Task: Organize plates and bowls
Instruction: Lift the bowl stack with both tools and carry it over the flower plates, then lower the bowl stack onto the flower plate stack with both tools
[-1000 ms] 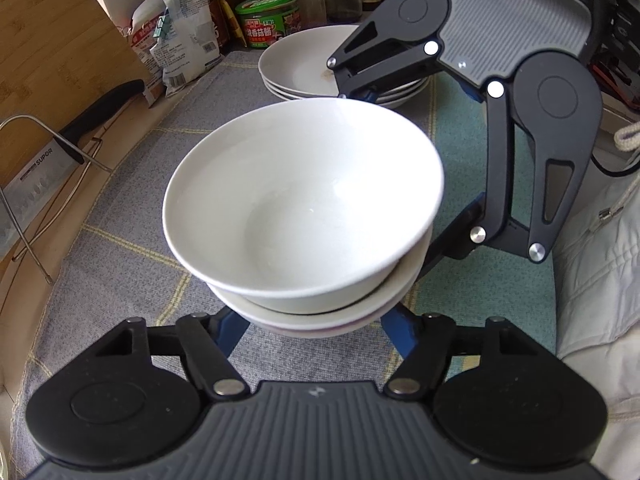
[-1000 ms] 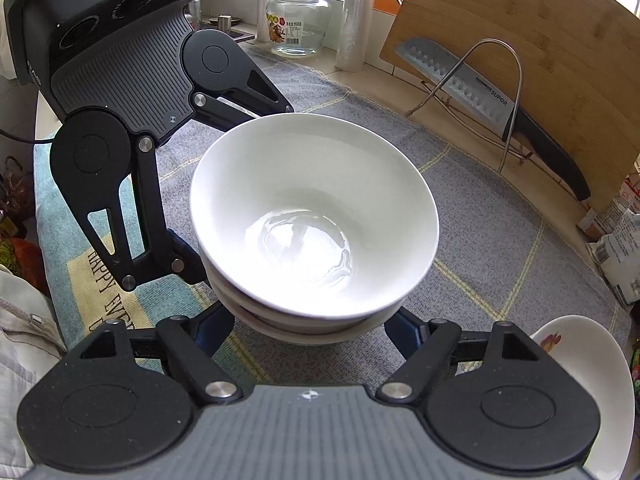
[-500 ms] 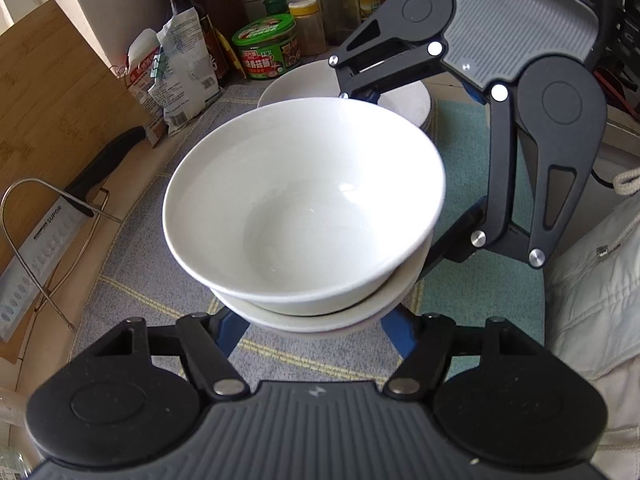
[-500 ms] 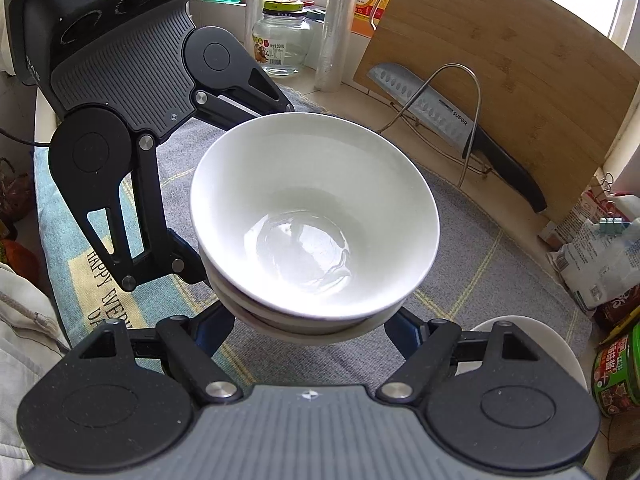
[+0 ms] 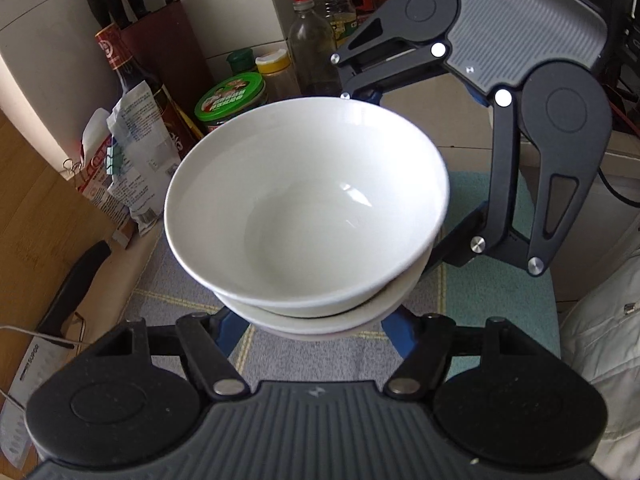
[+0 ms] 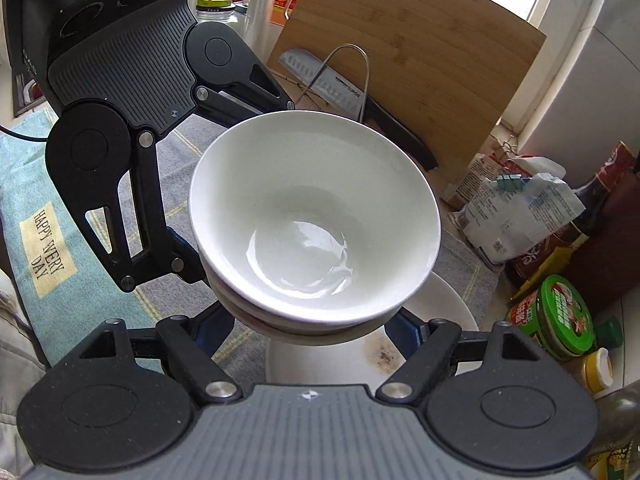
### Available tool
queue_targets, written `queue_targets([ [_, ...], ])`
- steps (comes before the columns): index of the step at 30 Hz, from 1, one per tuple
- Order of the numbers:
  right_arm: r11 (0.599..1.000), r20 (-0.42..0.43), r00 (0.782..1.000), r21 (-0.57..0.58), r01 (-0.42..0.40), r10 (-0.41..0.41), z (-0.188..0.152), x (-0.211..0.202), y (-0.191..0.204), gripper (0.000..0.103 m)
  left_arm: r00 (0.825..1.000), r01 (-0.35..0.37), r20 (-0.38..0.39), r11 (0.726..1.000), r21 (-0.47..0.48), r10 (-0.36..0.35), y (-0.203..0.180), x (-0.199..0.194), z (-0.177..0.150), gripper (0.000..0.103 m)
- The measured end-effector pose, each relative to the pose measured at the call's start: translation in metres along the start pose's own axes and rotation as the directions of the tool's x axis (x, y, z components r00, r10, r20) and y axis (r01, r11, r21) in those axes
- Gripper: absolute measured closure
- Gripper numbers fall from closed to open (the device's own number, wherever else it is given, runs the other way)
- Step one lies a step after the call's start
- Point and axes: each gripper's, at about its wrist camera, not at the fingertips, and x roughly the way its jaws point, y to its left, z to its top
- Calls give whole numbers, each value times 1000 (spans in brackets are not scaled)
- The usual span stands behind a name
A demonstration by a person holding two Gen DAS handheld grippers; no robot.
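A stack of white bowls (image 5: pixel 304 208) is held in the air between both grippers, the top bowl nested in a lower one. My left gripper (image 5: pixel 312 320) has its blue fingers spread around the stack's near side. My right gripper (image 6: pixel 316 328) holds the opposite side the same way and shows across the stack in the left wrist view (image 5: pixel 404 168). The stack (image 6: pixel 316 220) hangs over a pile of white plates (image 6: pixel 352 360) seen under it in the right wrist view. The fingertips are hidden under the bowls.
A grey mat (image 5: pixel 160 280) and a teal towel (image 6: pixel 44 220) cover the counter. A cutting board (image 6: pixel 420 60), a knife (image 6: pixel 340 88) on a wire rack, food bags (image 6: pixel 516 216), a green-lidded jar (image 6: pixel 560 312) and bottles (image 5: pixel 312 48) stand around.
Both grippers have carried the bowl stack across the counter towards the jars and bottles. The plate pile is now directly under the stack.
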Motion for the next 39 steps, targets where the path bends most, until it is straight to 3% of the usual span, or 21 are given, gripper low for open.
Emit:
queue_targets([
  [17, 997, -59, 998, 72, 36, -32, -37, 22, -57, 18, 999, 50, -20, 999, 9, -50, 0, 63, 44, 32],
  [39, 993, -62, 998, 118, 19, -11, -44, 31, -64, 18, 996, 77, -49, 997, -29, -78, 7, 78, 47, 32],
])
